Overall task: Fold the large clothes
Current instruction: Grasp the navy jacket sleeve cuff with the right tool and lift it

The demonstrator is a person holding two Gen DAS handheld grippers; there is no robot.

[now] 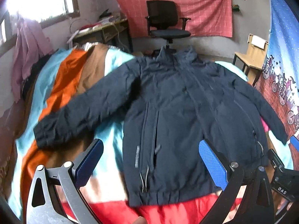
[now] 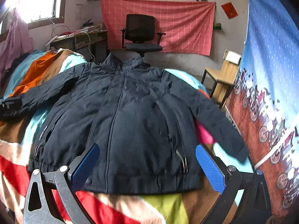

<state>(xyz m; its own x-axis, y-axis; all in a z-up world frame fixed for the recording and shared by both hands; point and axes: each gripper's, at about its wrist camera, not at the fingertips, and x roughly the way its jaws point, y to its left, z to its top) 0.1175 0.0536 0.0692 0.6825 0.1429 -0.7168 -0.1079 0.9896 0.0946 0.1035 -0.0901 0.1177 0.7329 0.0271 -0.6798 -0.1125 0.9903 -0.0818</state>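
A dark navy zip jacket (image 1: 177, 112) lies flat, front up, on a bed with a striped multicolour cover (image 1: 74, 78). Its collar points away from me and both sleeves are spread out to the sides. It also shows in the right wrist view (image 2: 134, 115). My left gripper (image 1: 151, 162) is open and empty, hovering above the jacket's lower left hem. My right gripper (image 2: 147, 166) is open and empty, above the lower right hem near a pocket zip (image 2: 182, 160). The right gripper's body shows at the left wrist view's right edge (image 1: 280, 175).
A black office chair (image 2: 142, 35) stands beyond the bed's far end before a pink wall cloth (image 2: 168, 24). A cluttered desk (image 2: 80, 37) is at far left under a window. A wooden chair (image 2: 222, 78) and a blue patterned hanging (image 2: 271, 74) are on the right.
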